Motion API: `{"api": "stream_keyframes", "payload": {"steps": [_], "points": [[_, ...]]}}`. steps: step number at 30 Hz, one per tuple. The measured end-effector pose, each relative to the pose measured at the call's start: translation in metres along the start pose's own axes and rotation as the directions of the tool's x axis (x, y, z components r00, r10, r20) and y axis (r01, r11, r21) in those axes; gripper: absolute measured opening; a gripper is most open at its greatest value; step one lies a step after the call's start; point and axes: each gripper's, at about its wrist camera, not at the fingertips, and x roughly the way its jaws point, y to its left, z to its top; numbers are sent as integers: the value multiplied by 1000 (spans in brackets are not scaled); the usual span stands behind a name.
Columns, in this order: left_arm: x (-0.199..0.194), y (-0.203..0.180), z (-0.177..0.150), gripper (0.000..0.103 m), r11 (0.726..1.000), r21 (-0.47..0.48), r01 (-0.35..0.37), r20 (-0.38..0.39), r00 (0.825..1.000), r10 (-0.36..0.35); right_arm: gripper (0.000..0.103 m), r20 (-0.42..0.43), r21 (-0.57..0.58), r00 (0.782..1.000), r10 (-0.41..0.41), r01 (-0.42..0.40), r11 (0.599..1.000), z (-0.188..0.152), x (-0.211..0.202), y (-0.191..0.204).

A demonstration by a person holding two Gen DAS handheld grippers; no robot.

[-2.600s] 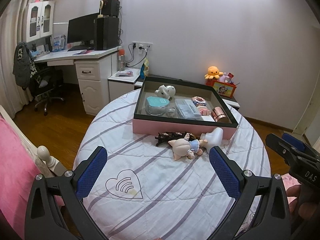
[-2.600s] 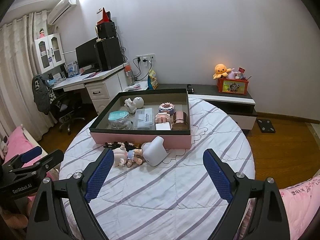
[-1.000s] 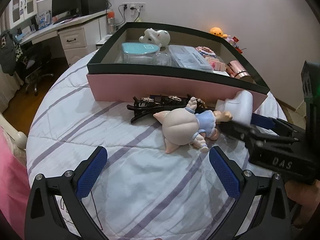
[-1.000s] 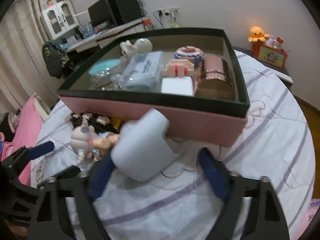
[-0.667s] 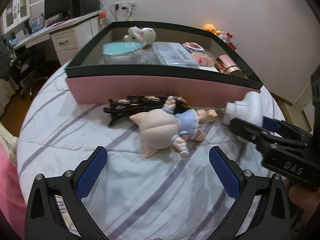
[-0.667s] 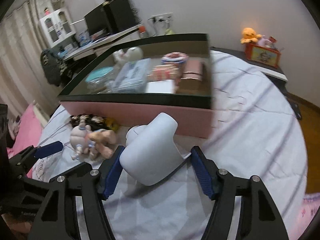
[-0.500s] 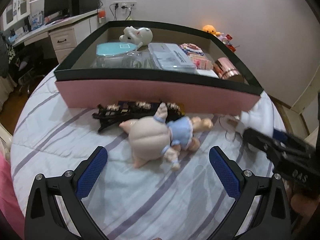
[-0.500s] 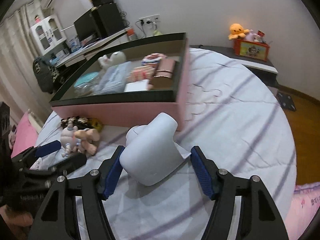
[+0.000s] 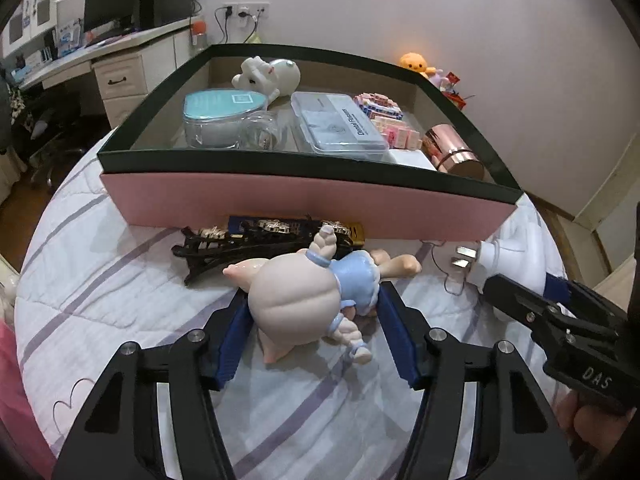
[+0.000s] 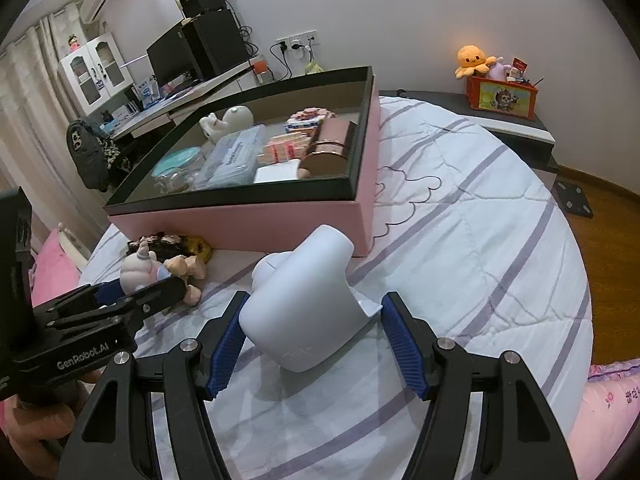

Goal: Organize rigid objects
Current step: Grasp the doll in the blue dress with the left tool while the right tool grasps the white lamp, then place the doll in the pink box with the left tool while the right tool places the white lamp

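On the striped quilt in front of the pink, dark-rimmed box (image 9: 304, 204), the left gripper (image 9: 316, 326) is closing its jaws around the pale, blue-dressed doll (image 9: 308, 292). Further right, the right gripper (image 10: 314, 338) is clamping the white plastic charger (image 10: 304, 308).

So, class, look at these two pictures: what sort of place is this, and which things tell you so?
Most likely a bedroom at home: a quilted striped bedspread, a desk with a computer monitor, and a plush octopus on a low cabinet by the wall.
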Motion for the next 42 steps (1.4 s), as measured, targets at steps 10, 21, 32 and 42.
{"api": "stream_keyframes", "payload": {"steps": [10,21,32,42], "points": [[-13,8,-6,62,1000,-7,27,18,999,-27,68,10,-12,1000,2,-1,1000,0,-8,11],[-36,14,-8,62,1000,-1,30,54,998,-30,68,32,-27,999,14,-13,1000,4,-21,19],[-69,19,30,62,999,43,13,163,986,-19,68,99,-104,994,45,-35,994,39,-38,45],[-60,27,103,62,998,61,-13,248,969,-2,68,170,-151,985,40,-14,988,107,-27,57]]}}
